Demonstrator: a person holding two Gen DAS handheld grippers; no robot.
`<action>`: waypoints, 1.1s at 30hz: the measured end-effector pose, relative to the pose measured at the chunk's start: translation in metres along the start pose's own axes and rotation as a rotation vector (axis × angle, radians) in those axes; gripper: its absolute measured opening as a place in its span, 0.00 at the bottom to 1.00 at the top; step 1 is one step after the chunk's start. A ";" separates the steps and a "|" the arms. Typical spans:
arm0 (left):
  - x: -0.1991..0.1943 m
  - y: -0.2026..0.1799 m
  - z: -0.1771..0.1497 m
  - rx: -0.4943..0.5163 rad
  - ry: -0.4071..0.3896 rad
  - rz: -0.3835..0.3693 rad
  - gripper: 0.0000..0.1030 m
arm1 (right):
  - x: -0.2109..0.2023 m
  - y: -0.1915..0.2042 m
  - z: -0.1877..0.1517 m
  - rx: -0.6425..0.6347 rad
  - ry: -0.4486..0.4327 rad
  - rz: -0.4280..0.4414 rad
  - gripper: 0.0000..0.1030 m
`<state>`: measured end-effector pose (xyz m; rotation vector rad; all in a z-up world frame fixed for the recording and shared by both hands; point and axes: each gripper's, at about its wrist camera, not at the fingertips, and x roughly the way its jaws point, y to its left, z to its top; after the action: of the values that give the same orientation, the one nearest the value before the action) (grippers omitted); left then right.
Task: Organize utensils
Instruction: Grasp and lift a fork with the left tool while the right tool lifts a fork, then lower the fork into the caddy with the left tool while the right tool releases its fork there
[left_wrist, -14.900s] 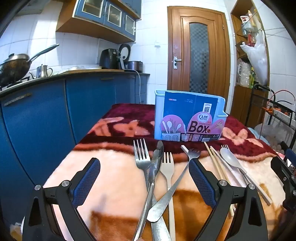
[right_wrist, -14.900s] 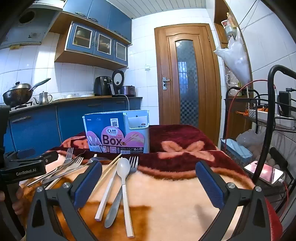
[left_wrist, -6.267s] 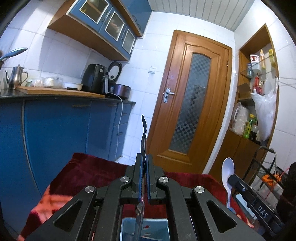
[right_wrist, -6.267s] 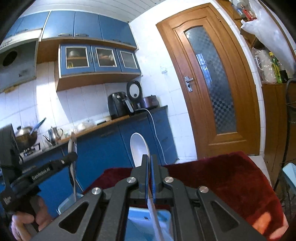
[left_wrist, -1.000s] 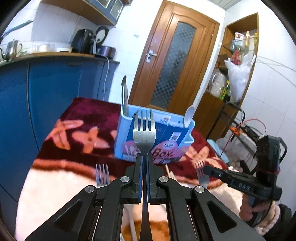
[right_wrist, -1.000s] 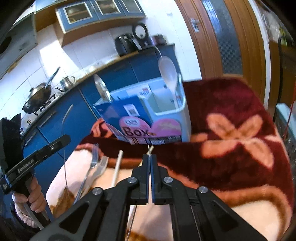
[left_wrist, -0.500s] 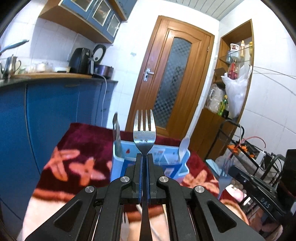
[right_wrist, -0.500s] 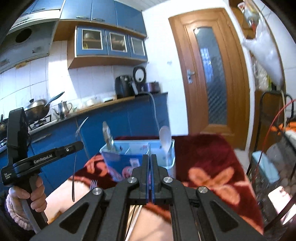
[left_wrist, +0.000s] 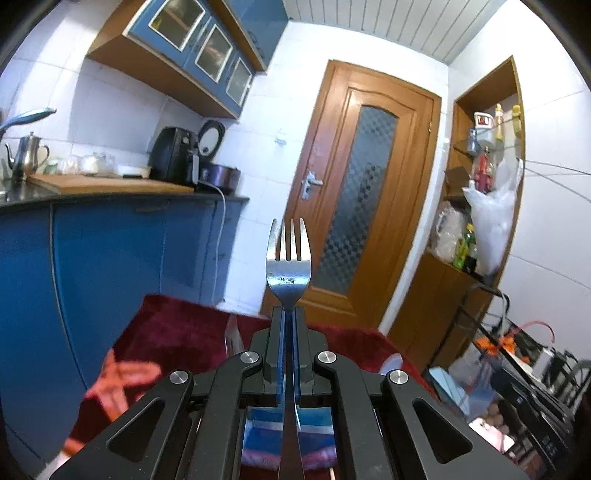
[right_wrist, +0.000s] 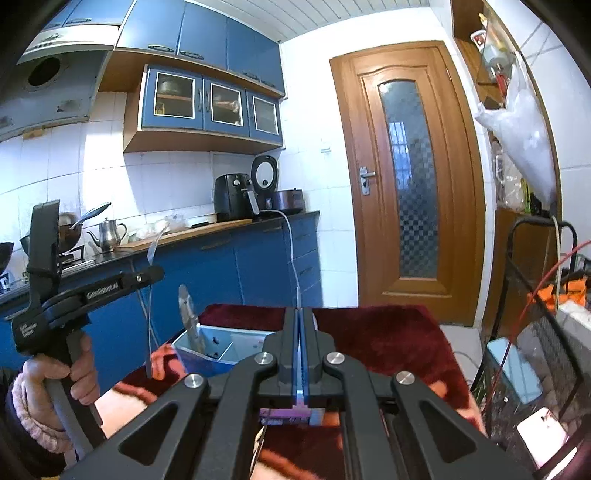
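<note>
My left gripper (left_wrist: 289, 325) is shut on a steel fork (left_wrist: 288, 254), held upright with its tines up, above the blue utensil box (left_wrist: 269, 439). The left gripper also shows in the right wrist view (right_wrist: 147, 275) with the fork (right_wrist: 149, 302) hanging down beside the box (right_wrist: 210, 345). A knife (right_wrist: 188, 317) stands in the box's left compartment. My right gripper (right_wrist: 300, 325) is shut on a thin utensil seen edge-on (right_wrist: 298, 297), above the box; I cannot tell which utensil it is.
The table is covered by a dark red floral blanket (right_wrist: 388, 343). Blue kitchen cabinets (right_wrist: 229, 273) and a counter stand at the left, a wooden door (right_wrist: 410, 184) behind. A wire rack (right_wrist: 535, 332) and a phone (right_wrist: 541, 435) are at the right.
Both grippers have risen and tipped up with their utensils, moving closer over the box. The box now sits low, partly hidden behind the fingers.
</note>
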<state>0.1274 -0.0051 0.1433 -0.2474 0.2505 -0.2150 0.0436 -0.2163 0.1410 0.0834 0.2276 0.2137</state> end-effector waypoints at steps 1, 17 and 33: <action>0.003 0.000 0.004 -0.002 -0.021 0.016 0.03 | 0.002 -0.001 0.002 -0.004 -0.004 -0.003 0.02; 0.048 0.002 0.005 0.026 -0.125 0.125 0.03 | 0.037 -0.008 0.026 -0.031 -0.066 -0.059 0.02; 0.060 -0.001 -0.033 0.087 -0.093 0.161 0.03 | 0.083 0.006 0.014 -0.124 -0.088 -0.158 0.02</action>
<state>0.1753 -0.0277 0.0997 -0.1494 0.1675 -0.0550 0.1242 -0.1930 0.1374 -0.0485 0.1320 0.0662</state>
